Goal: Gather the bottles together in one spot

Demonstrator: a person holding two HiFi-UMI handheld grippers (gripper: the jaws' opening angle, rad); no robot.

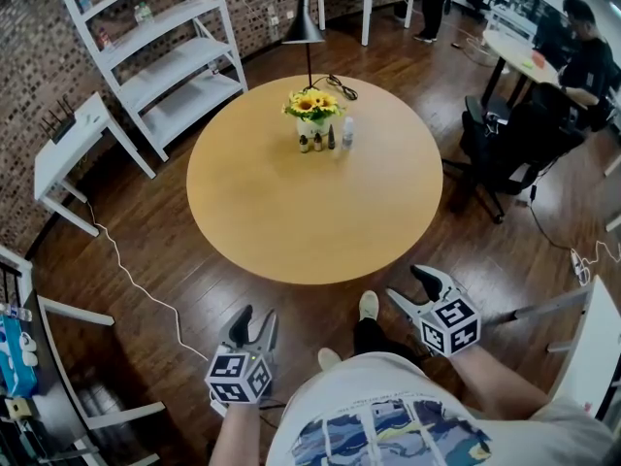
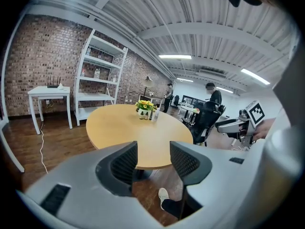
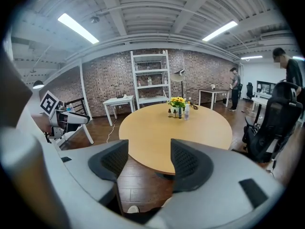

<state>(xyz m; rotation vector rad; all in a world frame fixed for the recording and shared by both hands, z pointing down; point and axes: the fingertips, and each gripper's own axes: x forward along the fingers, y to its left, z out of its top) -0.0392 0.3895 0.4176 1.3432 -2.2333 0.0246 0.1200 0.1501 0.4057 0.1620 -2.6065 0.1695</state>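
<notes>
Left gripper [image 1: 255,323] and right gripper [image 1: 406,284] gape empty at bottom; upright bottles [image 1: 331,139] stand well apart, upper centre, slightly nearer the right.

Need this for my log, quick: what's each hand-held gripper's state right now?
Left hand-held gripper: open, holding nothing.
Right hand-held gripper: open, holding nothing.

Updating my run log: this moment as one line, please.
left claw: open, empty | right claw: open, empty | dark small bottles, clear plastic bottle: beside sunflower vase on round wooden table
</notes>
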